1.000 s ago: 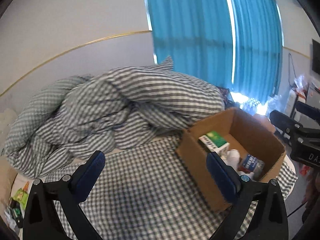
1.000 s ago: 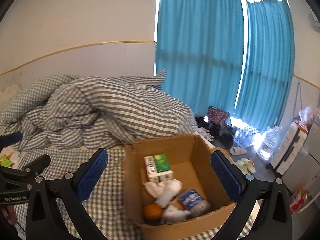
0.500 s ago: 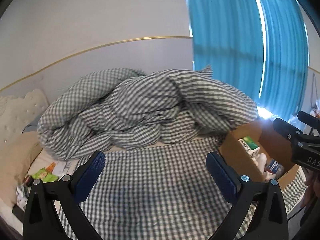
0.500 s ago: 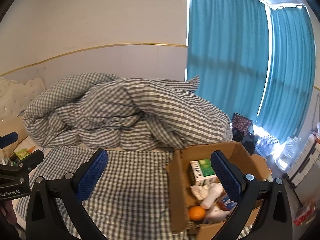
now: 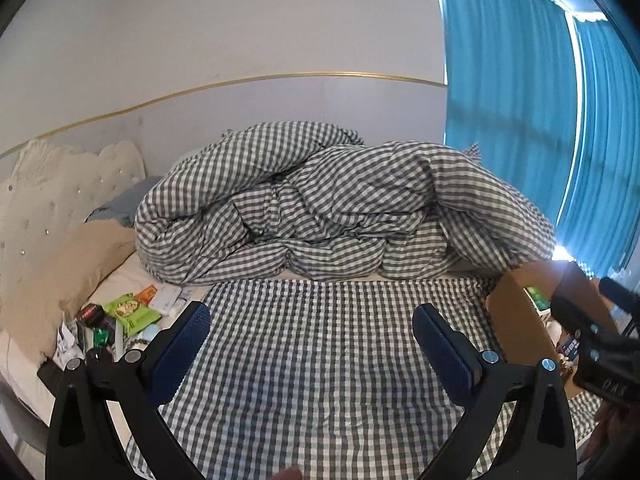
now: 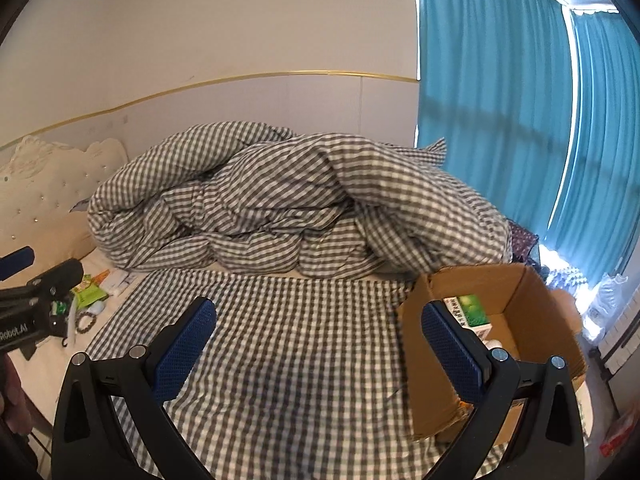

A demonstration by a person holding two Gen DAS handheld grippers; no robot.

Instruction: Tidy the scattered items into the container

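Both the left gripper and right gripper hang spread and empty over the checked sheet, the open-topped box right of it, scattered items left, a bunched duvet beyond, then wall and blue curtains.

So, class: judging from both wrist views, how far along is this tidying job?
Partly done: the cardboard box already holds a green carton. Nothing is in hand; the left gripper and right gripper have open, empty jaws. Left: the snack packets and beaded bracelet near the pillow.
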